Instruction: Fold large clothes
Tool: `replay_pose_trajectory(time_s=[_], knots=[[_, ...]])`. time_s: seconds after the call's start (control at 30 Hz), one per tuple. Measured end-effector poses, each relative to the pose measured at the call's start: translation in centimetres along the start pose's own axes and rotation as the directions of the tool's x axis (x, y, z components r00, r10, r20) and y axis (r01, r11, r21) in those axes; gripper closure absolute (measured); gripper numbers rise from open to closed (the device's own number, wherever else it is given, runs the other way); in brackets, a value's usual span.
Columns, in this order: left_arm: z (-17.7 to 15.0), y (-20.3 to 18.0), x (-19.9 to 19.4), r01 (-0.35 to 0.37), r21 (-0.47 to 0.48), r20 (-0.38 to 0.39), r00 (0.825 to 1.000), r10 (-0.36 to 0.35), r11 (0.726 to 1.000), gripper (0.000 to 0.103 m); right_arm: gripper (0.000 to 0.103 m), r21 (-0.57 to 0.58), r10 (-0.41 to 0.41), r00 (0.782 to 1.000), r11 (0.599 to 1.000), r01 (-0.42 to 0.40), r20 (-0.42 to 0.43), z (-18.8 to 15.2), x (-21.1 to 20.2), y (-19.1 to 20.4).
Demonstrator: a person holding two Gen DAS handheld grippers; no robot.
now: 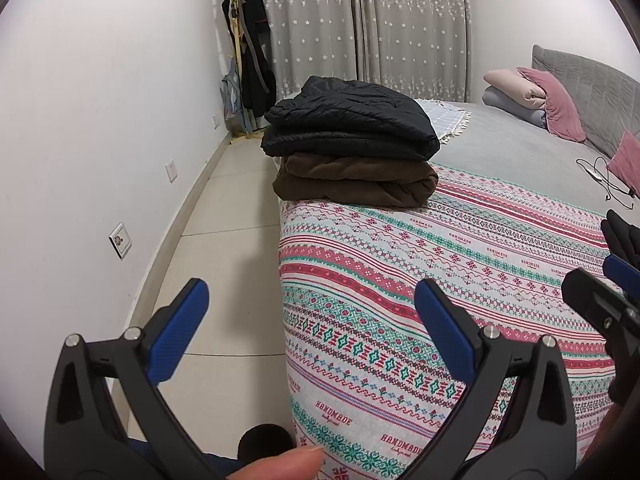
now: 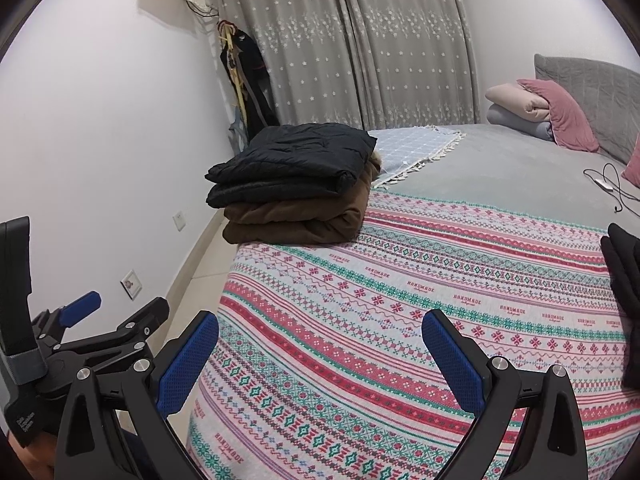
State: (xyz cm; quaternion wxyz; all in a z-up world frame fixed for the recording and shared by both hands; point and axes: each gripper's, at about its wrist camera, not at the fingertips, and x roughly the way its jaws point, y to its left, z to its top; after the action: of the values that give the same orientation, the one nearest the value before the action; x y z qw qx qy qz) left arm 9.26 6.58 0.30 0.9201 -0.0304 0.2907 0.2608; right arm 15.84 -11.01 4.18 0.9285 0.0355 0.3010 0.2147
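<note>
A folded black padded jacket [image 1: 352, 120] [image 2: 292, 160] lies on top of a folded brown garment [image 1: 356, 180] [image 2: 296, 220] at the bed's far left corner, on a patterned blanket [image 1: 440, 264] [image 2: 400, 320]. Another black garment [image 1: 624, 232] [image 2: 624, 280] shows at the right edge of both views, mostly cut off. My left gripper [image 1: 312, 312] is open over the bed's near left edge, nothing between its blue pads. My right gripper [image 2: 320, 348] is open above the blanket, also holding nothing. Both stay well short of the stack.
A grey bed [image 2: 500, 168] holds pink pillows [image 2: 564, 116], a rolled duvet [image 1: 516, 96], a light checked cloth [image 2: 412, 144] and a cable [image 2: 608, 188]. A tiled floor strip [image 1: 224, 260] runs between bed and white wall. A coat rack [image 1: 248, 60] stands by the curtains.
</note>
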Motion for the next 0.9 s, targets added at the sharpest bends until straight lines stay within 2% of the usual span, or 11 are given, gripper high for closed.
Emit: replay_pose_trajectory(time_s=[0.9], knots=[[0.04,-0.14,-0.69,0.001,0.025,0.027,1.000,-0.002,1.000,0.001,0.001,0.001,-0.015,1.000,1.000,0.015,0.002,-0.07,0.21,0.30]])
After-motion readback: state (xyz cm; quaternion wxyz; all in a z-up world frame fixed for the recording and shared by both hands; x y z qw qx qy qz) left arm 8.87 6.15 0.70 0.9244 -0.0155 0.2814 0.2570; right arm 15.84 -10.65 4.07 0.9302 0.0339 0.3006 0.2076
